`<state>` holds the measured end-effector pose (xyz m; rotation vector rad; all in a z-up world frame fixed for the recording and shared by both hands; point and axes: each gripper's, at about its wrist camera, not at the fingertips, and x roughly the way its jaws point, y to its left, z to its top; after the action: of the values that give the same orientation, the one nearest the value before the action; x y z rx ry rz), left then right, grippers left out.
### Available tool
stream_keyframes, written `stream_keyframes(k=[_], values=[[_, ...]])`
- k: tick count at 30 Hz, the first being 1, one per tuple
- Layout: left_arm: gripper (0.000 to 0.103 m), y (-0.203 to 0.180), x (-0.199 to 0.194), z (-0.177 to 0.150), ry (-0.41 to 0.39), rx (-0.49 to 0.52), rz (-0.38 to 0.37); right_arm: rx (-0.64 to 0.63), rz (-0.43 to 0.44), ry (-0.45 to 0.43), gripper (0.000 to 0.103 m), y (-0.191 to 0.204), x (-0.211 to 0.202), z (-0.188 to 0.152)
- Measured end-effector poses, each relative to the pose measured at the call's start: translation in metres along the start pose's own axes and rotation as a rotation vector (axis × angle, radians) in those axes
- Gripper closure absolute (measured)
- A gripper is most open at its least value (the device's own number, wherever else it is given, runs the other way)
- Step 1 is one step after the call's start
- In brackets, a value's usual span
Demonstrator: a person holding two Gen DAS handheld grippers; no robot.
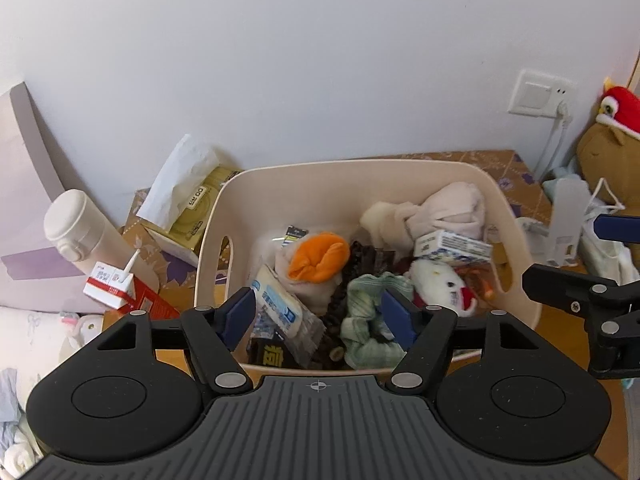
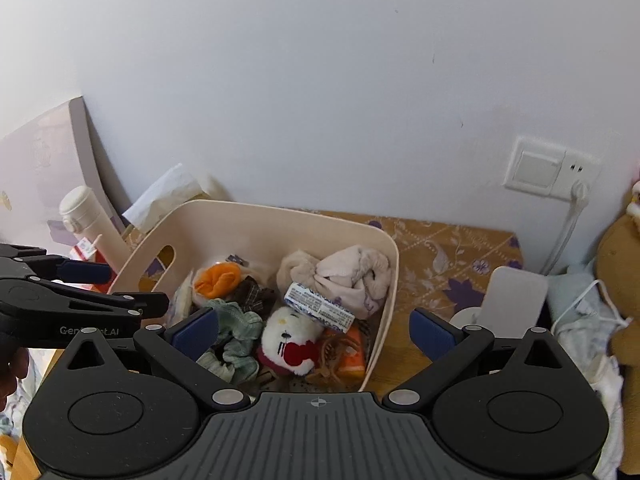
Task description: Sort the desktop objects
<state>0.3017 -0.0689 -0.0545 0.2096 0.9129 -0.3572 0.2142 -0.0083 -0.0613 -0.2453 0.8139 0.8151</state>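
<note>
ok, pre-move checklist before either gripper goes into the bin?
1. Left gripper jaws open, nothing held: ok.
2. Right gripper jaws open, nothing held: ok.
3. Beige bin upright on the table: ok.
4. Items on top reachable: green scrunchie, white plush, blue-white box: ok.
5. Grippers apart from each other: ok, but they are close over the bin.
6. What lies under the pile: cannot tell.
</note>
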Motion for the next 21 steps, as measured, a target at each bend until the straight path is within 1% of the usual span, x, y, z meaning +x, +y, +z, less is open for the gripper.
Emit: stream_keyframes(k=[2,5,9,12,14,21], values=[[0.032,-0.004,-0.012,-0.003,-0.012,0.018,0.018,-0.006,-0.004,-0.012,0.000,0.003,-0.014,0.000],[0.031,-0.007,-0.031,-0.007,-0.030,0.039,0.035,-0.018,0.016,-0.040,0.000,0.006,-0.035,-0.002],[0.030,-0.005,-0.058,-0.014,-0.047,0.000,0.031,-0.002,0.045,-0.057,0.000,0.005,-0.059,-0.008],[0.029,-0.006,-0.077,-0.021,-0.067,0.003,0.041,0.017,0.060,-0.063,0.000,0.004,-0.076,-0.015],[0.026,-0.007,-0.090,-0.026,-0.080,0.008,0.054,0.037,0.063,-0.064,0.000,0.002,-0.086,-0.020],[0.026,-0.002,-0.128,-0.049,-0.102,-0.008,0.060,0.030,0.060,-0.072,0.000,0.003,-0.119,-0.038]])
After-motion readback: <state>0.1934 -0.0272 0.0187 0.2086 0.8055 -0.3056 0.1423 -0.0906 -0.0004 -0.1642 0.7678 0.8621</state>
